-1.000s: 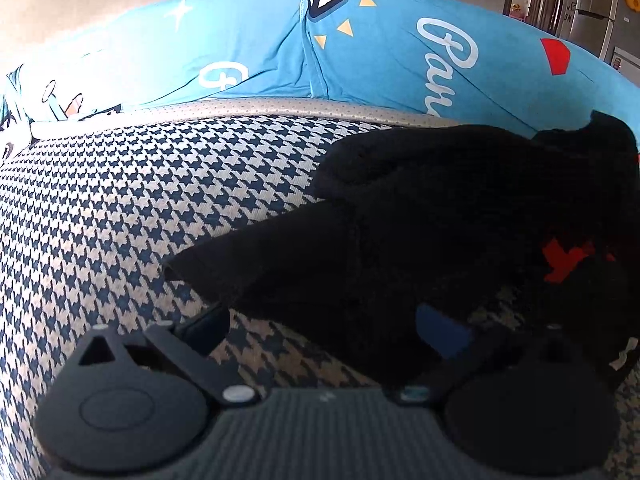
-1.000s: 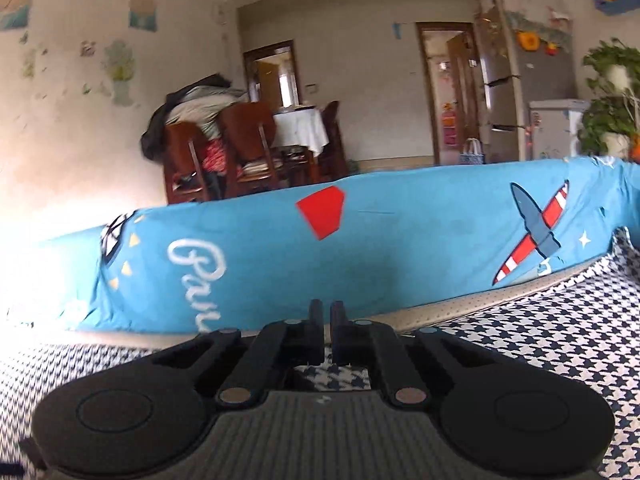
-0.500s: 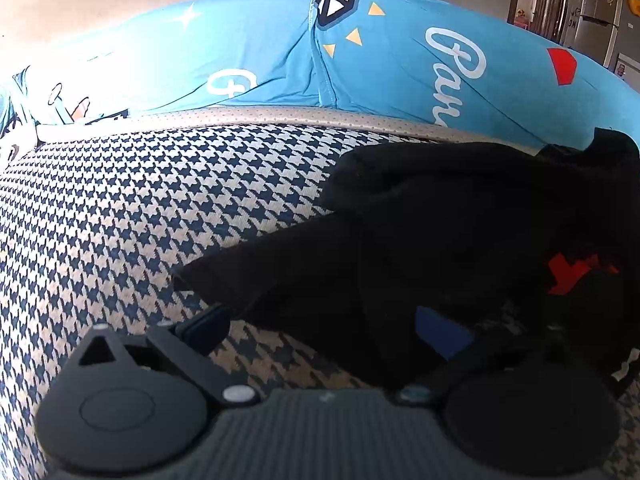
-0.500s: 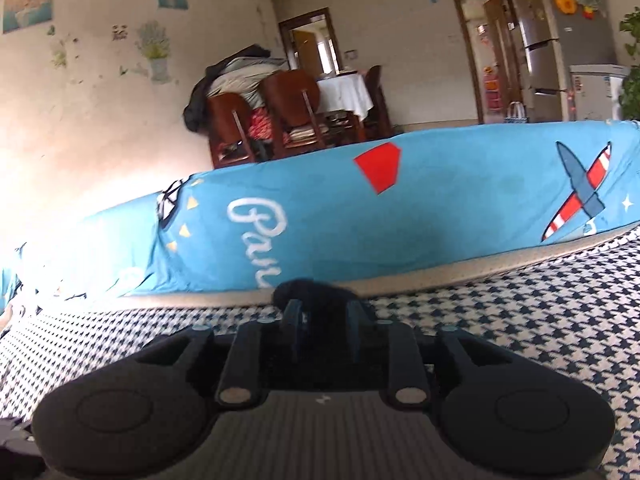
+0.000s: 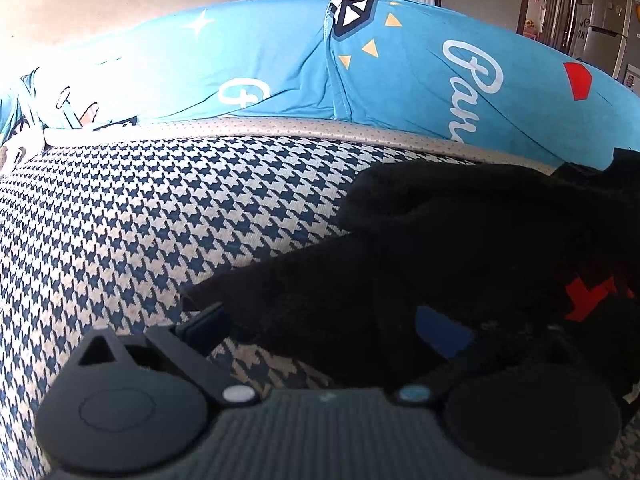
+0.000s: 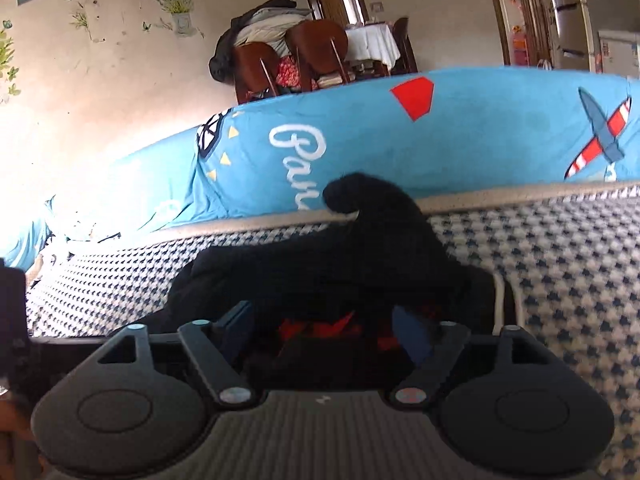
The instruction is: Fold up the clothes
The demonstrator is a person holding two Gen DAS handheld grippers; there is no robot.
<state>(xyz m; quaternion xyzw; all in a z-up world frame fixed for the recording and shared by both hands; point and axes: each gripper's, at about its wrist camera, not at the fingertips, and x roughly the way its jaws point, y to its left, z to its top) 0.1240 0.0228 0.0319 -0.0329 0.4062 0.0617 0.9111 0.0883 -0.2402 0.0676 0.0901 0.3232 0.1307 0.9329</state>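
The left claw (image 5: 324,326) points downward, its two fingers spread wide apart with dark cloth lying between them. The right claw (image 6: 324,330) tilts downward too, its jaws opening, cloth bunched between them.

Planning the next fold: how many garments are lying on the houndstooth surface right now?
1: a black garment with red print, bunched on the houndstooth surface beside the blue cushion. More pieces may be hidden in its folds.

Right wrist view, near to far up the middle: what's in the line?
right gripper, jaws opening → black garment → houndstooth cover → beige edge strip → blue printed fabric → wooden chairs → back wall
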